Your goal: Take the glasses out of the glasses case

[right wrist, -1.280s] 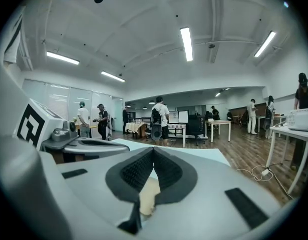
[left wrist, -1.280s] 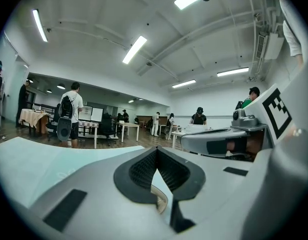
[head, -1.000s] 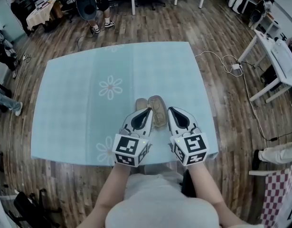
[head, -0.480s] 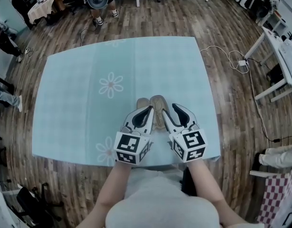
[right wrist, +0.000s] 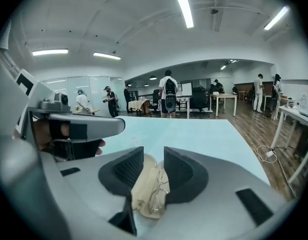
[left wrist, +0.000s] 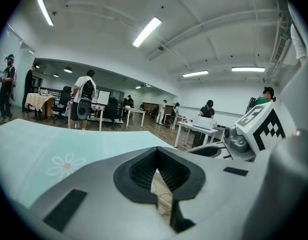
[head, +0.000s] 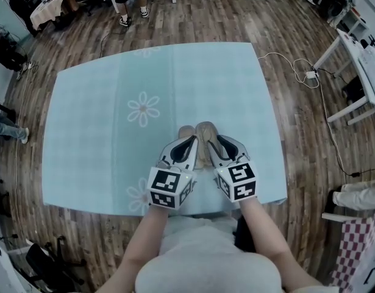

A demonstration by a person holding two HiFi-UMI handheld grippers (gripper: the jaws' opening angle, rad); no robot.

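so the thin wire-rimmed glasses [right wrist: 160,189] are lying inside the open beige fabric-lined glasses case [right wrist: 142,194], and the case [head: 203,132] is sitting on the near half of the table, close to the person's edge and a bit right of centre. The right gripper [right wrist: 154,156] is coming at it from the near side, pointing away from the person and tilting down. Its dark ribbed pads [right wrist: 127,168] are standing clearly apart with the case lining and the glasses showing in the gap, the frame sitting right by the right-hand pad. Honestly I can't tell if anything is actually touching yet. The left gripper [left wrist: 156,159] is hanging just beside it on the left, angling the same way. Its pads are meeting at the tips, leaving only a narrow slit where a sliver of beige case and a bit of wire are peeking through. Whether it's pinching the case edge, no idea. From the head view the left gripper [head: 186,146] and right gripper [head: 219,146] are sitting side by side over the case. The bare forearms [head: 144,237] are reaching forward from the body. Everything's resting on a light blue tablecloth [head: 102,90] with white daisy prints [head: 142,110], over a wooden plank floor [head: 285,41].
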